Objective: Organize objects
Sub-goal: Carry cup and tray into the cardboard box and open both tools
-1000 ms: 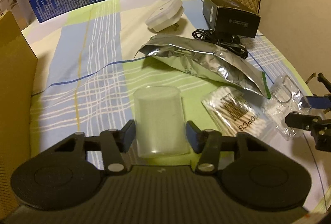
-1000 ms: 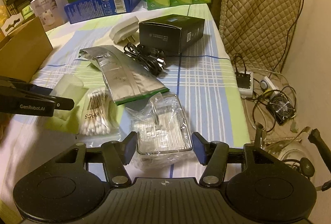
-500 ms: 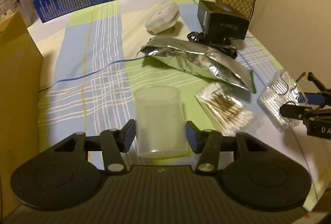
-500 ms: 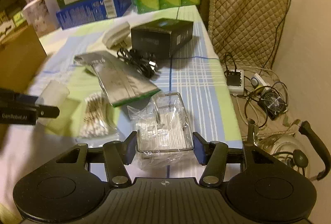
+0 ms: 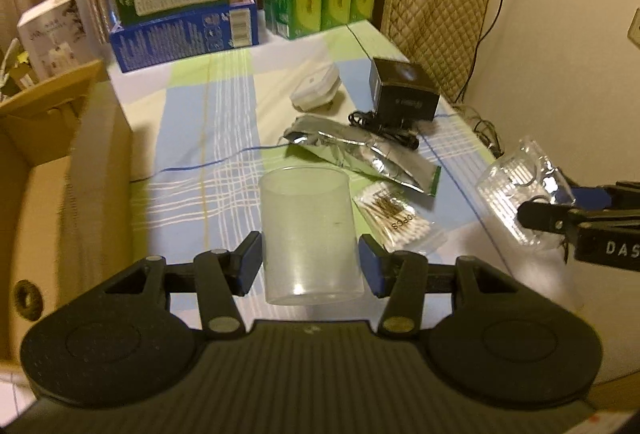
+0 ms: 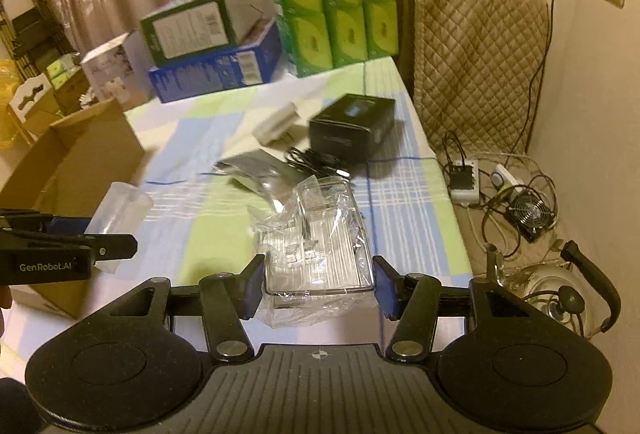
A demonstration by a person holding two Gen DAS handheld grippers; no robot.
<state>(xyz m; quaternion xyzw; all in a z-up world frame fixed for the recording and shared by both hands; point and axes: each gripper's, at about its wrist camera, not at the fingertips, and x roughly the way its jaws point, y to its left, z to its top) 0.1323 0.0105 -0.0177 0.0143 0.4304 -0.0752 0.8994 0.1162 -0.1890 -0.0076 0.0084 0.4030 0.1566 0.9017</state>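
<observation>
Left wrist view: left gripper (image 5: 311,264) has both blue-padded fingers pressed against the sides of a frosted translucent plastic cup (image 5: 309,234), jaws spread only to the cup's width. Cup is a smooth cylinder, long axis pointing forward away from the camera, open rim at the far end, closed base nearest the gripper body; it is held above the checked tablecloth (image 5: 208,137). On the cloth beyond it: a crinkled silver foil pouch (image 5: 360,153), a clear bag of cotton swabs (image 5: 396,218), a white plug adapter (image 5: 316,89), a black box (image 5: 404,89) with a coiled black cable (image 5: 384,127) beside it. Brown cardboard box (image 5: 52,169) at left. At right, the right gripper (image 5: 538,211) carries a clear plastic tray (image 5: 520,189). Right wrist view: right gripper (image 6: 320,280) is closed to the width of the clear plastic tray (image 6: 320,250), a rigid, ribbed, rectangular shell in crumpled clear film, long axis pointing forward, held above the tablecloth (image 6: 404,201). Left gripper (image 6: 104,242) enters from the left, the cup (image 6: 120,211) tilted between its fingers, just beside the cardboard box (image 6: 76,157).
</observation>
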